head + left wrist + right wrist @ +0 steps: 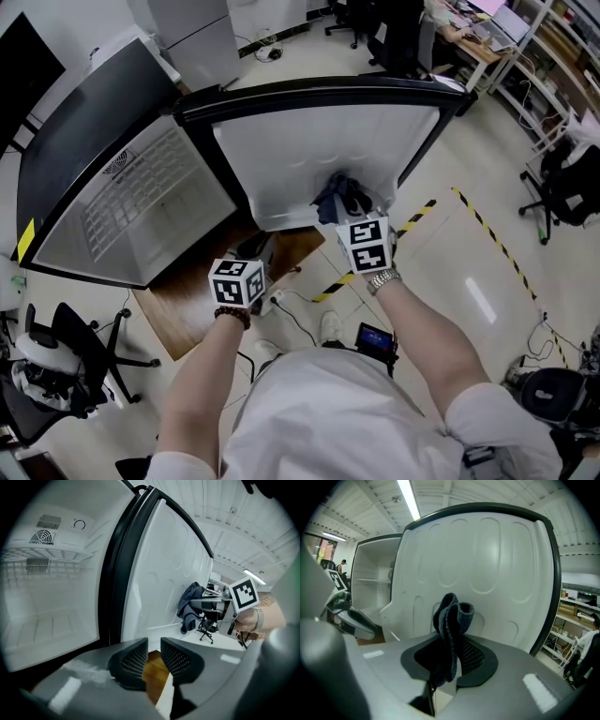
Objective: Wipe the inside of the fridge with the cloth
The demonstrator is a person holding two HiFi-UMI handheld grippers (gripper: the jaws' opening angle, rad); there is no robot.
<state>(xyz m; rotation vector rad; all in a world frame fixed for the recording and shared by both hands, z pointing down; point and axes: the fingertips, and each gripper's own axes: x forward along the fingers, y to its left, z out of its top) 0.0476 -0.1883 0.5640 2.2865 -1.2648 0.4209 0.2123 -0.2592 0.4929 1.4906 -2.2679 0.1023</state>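
A lab-like office: swivel chairs [75, 330], a desk [480, 42], hazard-striped floor tape [489, 230].

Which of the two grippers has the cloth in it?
The right gripper: its jaws clamp the dark cloth; the left gripper has nothing between its slightly parted jaws.

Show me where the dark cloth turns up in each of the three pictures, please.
Head view: the cloth sits just above and right of centre, near the door's lower edge.
Left gripper view: the cloth hangs right of centre, dark in front of white.
Right gripper view: the cloth is dead centre, pinched in the right gripper.
Shared landmark: the white inner face of the fridge door, behind the cloth in all three.
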